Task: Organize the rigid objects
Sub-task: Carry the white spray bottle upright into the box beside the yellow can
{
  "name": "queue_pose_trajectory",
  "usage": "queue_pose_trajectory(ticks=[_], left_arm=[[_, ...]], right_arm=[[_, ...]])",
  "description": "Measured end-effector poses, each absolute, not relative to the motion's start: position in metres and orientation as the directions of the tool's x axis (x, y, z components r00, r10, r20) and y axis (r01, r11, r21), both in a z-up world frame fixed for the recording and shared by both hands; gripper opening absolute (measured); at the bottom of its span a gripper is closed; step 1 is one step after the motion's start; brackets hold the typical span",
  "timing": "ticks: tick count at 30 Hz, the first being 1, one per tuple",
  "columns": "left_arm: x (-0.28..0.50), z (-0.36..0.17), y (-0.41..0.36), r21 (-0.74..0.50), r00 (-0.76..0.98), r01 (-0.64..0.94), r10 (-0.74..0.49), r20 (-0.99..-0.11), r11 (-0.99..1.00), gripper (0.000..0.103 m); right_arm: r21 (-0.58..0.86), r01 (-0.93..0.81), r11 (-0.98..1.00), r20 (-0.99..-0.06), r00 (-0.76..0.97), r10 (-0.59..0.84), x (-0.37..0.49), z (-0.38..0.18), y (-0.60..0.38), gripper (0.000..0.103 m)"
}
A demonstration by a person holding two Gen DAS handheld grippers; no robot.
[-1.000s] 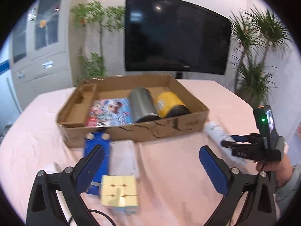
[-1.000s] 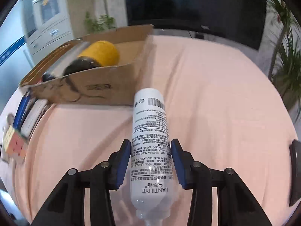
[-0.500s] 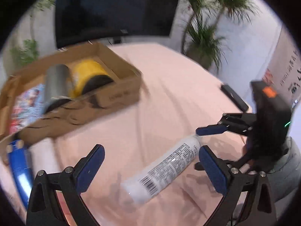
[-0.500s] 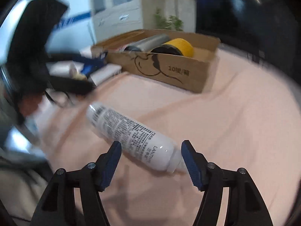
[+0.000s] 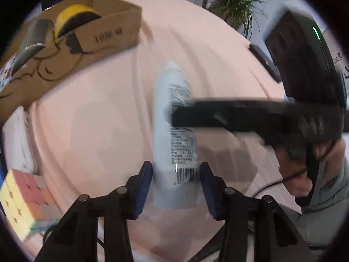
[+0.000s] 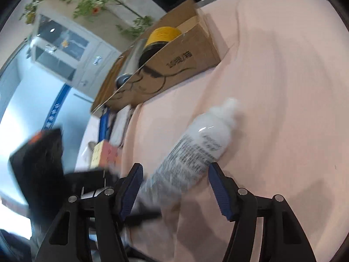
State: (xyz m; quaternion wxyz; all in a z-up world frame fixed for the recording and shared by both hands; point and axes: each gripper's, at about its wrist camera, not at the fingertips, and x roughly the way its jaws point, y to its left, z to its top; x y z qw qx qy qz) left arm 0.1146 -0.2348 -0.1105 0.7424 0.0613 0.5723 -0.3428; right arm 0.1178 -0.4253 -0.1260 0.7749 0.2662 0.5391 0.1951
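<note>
White tube [image 5: 174, 131] lies on the pink-covered desk [image 5: 98, 109]. Left gripper [image 5: 175, 182] fingers are closing, pads at its barcode end. Right gripper [image 6: 174, 187] fingers are closing, clear of it.

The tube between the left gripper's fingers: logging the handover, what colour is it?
White with small black print and a barcode; the tube shows best in the left wrist view.

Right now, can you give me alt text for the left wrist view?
A white tube lies on the pink tablecloth between the closing jaws of the left gripper. The blurred right gripper reaches across it; a cardboard box sits beyond, a puzzle cube at left.
</note>
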Motion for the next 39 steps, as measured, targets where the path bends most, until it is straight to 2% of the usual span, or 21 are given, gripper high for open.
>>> queue_pose_trajectory(ticks=[2, 4, 7, 11, 15, 18, 21, 30, 35, 39], left_arm=[[0.115, -0.112, -0.234, -0.313, 0.109, 0.555, -0.441, -0.891, 0.771, 0.045], [0.117, -0.114, -0.232, -0.333, 0.113, 0.525, -0.452, -0.885, 0.783, 0.045], [0.122, -0.113, -0.224, -0.363, 0.115, 0.481, -0.468, -0.876, 0.798, 0.045], [0.114, -0.107, -0.220, -0.361, 0.141, 0.459, -0.468, -0.873, 0.812, 0.045], [0.119, -0.084, -0.227, -0.323, 0.213, 0.452, -0.452, -0.866, 0.832, 0.045], [0.144, -0.062, -0.229, -0.327, 0.277, 0.430, -0.468, -0.839, 0.842, 0.045], [0.175, -0.042, -0.222, -0.388, 0.333, 0.376, -0.514, -0.791, 0.841, 0.044], [0.275, -0.013, -0.220, -0.428, 0.419, 0.261, -0.501, -0.757, 0.865, 0.043], [0.312, -0.031, -0.225, -0.452, 0.386, 0.194, -0.491, -0.781, 0.871, 0.043], [0.322, -0.051, -0.233, -0.444, 0.344, 0.161, -0.472, -0.812, 0.881, 0.044]], right_arm=[[0.587, 0.005, 0.810, -0.768, 0.322, 0.554, 0.134, -0.134, -0.412, 0.062], [0.548, 0.009, 0.836, -0.792, 0.328, 0.515, 0.140, -0.134, -0.406, 0.055], [0.518, 0.018, 0.855, -0.806, 0.346, 0.481, 0.139, -0.132, -0.400, 0.052], [0.546, 0.020, 0.838, -0.775, 0.393, 0.495, 0.132, -0.119, -0.404, 0.048], [0.543, -0.057, 0.838, -0.731, 0.458, 0.505, 0.141, -0.077, -0.410, 0.043], [0.460, -0.170, 0.872, -0.722, 0.501, 0.478, 0.169, -0.037, -0.406, 0.042], [0.404, -0.243, 0.882, -0.714, 0.519, 0.470, 0.211, -0.007, -0.403, 0.042], [0.353, -0.371, 0.859, -0.726, 0.471, 0.502, 0.336, 0.037, -0.409, 0.042], [0.381, -0.356, 0.853, -0.734, 0.445, 0.513, 0.390, 0.017, -0.416, 0.041], [0.441, -0.330, 0.835, -0.729, 0.410, 0.548, 0.403, -0.021, -0.419, 0.041]])
